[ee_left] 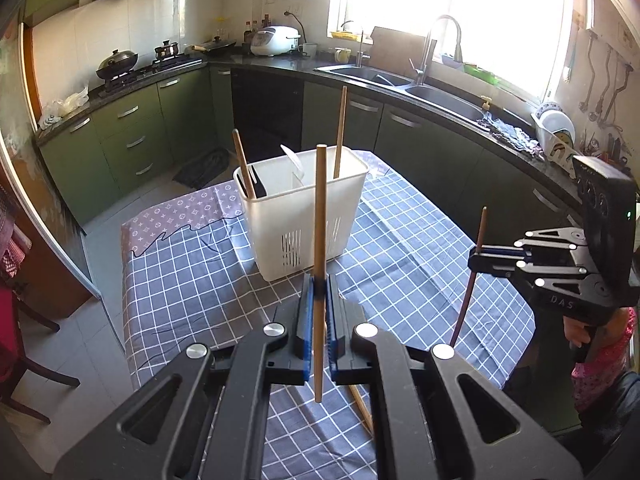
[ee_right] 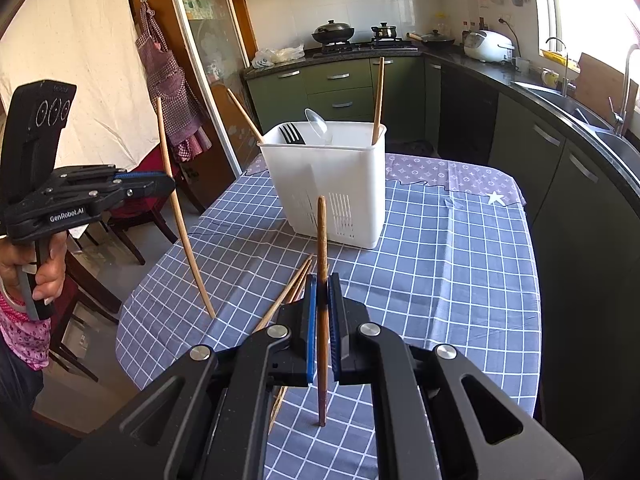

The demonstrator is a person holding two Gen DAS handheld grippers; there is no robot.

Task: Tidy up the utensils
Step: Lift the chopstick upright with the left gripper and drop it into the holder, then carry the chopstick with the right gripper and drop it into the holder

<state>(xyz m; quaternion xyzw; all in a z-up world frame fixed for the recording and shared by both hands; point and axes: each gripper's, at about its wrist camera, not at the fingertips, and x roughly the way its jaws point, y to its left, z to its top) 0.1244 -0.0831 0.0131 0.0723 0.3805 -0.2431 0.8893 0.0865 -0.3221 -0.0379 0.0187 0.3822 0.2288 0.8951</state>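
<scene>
Both claws lifting a chopstick each toward the white holder

The left claw (ee_left: 319, 312) pinches a pale chopstick (ee_left: 319, 216) upright at lower centre; the right claw (ee_right: 323, 312) pinches a darker chopstick (ee_right: 322, 264) likewise, probably so each drops end-first into the utensil holder (ee_right: 340, 184) at mid-frame on the checked counter (ee_right: 460, 280). Loose chopsticks (ee_right: 288, 292) lie just left of the right claw.

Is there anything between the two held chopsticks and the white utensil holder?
Nothing visible: only bare checked tablecloth lies between the light chopstick in the left tool, the dark chopstick in the right tool, and the holder.
</scene>
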